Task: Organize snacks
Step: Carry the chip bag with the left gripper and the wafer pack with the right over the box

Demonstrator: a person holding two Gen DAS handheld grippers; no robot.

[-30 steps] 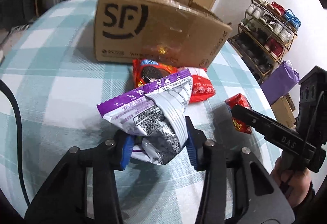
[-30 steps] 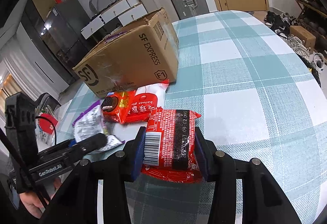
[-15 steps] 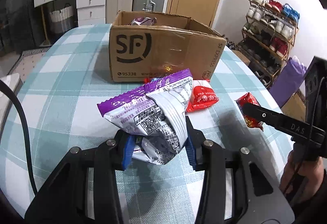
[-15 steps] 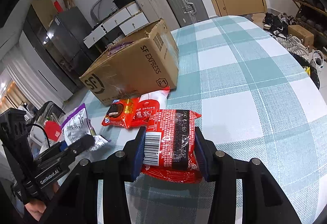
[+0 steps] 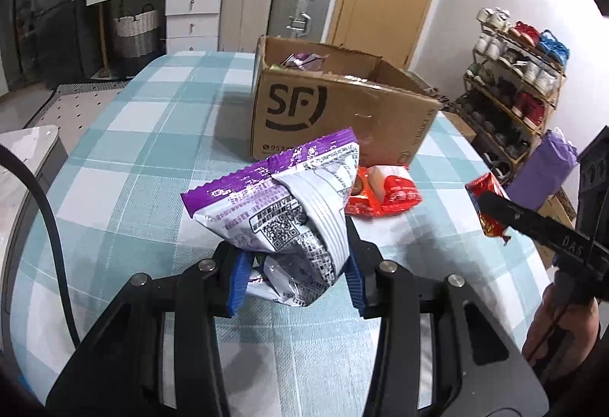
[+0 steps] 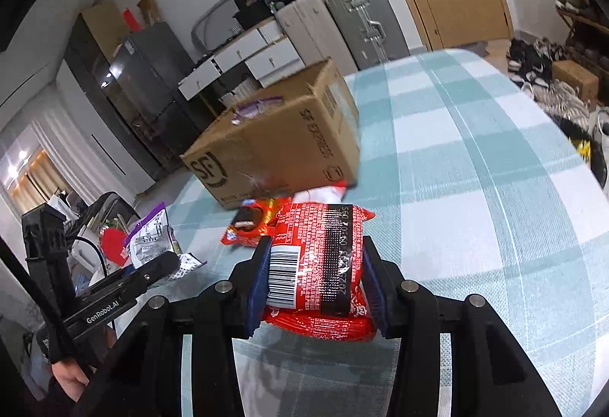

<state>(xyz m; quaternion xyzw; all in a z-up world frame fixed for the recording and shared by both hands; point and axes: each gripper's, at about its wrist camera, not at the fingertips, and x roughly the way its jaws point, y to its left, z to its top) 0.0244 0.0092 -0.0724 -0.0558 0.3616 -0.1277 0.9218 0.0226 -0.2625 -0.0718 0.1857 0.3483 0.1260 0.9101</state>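
Observation:
My left gripper (image 5: 295,264) is shut on a purple and silver snack bag (image 5: 281,203) and holds it above the checked tablecloth. My right gripper (image 6: 316,280) is shut on a red snack packet (image 6: 323,261), also held above the table; that packet shows at the right of the left wrist view (image 5: 489,203). An open cardboard SF box (image 5: 335,108) stands at the far side of the table and shows in the right wrist view (image 6: 278,146); a purple packet lies inside it. Two red snack packs (image 5: 384,190) lie on the cloth in front of the box.
The table with the teal and white checked cloth (image 5: 125,165) drops off at the left and right edges. Suitcases (image 5: 300,5), white drawers and a door stand behind it. A shoe rack (image 5: 514,85) is at the right.
Both grippers have risen and pulled back with their packets. The box now looks farther away and lower, and its open top shows.

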